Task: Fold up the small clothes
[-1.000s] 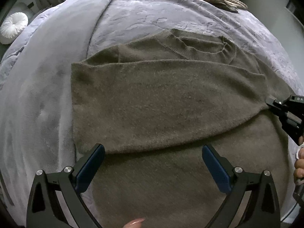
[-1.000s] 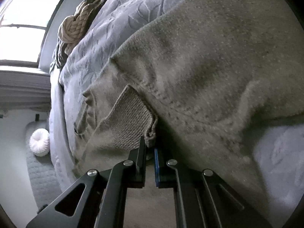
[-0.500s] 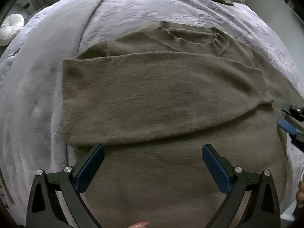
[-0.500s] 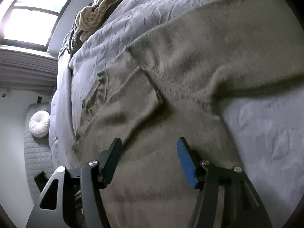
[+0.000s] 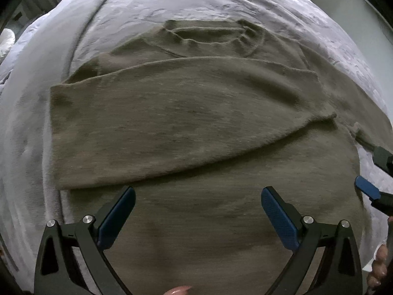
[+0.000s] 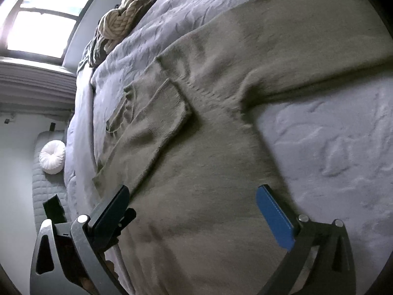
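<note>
An olive-brown knit sweater (image 5: 196, 221) lies flat on the bed, neckline (image 5: 213, 36) at the far side. One sleeve (image 5: 172, 123) is folded across its chest, and its ribbed cuff (image 6: 172, 108) rests on the body (image 6: 208, 172). My left gripper (image 5: 197, 193) hangs open above the lower body, with nothing between its blue pads. My right gripper (image 6: 194, 191) is over the sweater's side edge. Its jaws are opening wide and hold nothing. It also shows at the right edge of the left wrist view, right gripper (image 5: 375, 172).
A grey patterned bedspread (image 5: 32, 123) surrounds the sweater, with bare cover (image 6: 331, 135) to its right. A knotted beige cushion (image 6: 118, 22) lies at the head of the bed. A white round cushion (image 6: 52, 157) sits on a bench under a bright window (image 6: 44, 17).
My right gripper let go of the sleeve cuff, opened wide and drew back. The sleeve now lies flat across the sweater. My left gripper drifted a little over the sweater, still open.
</note>
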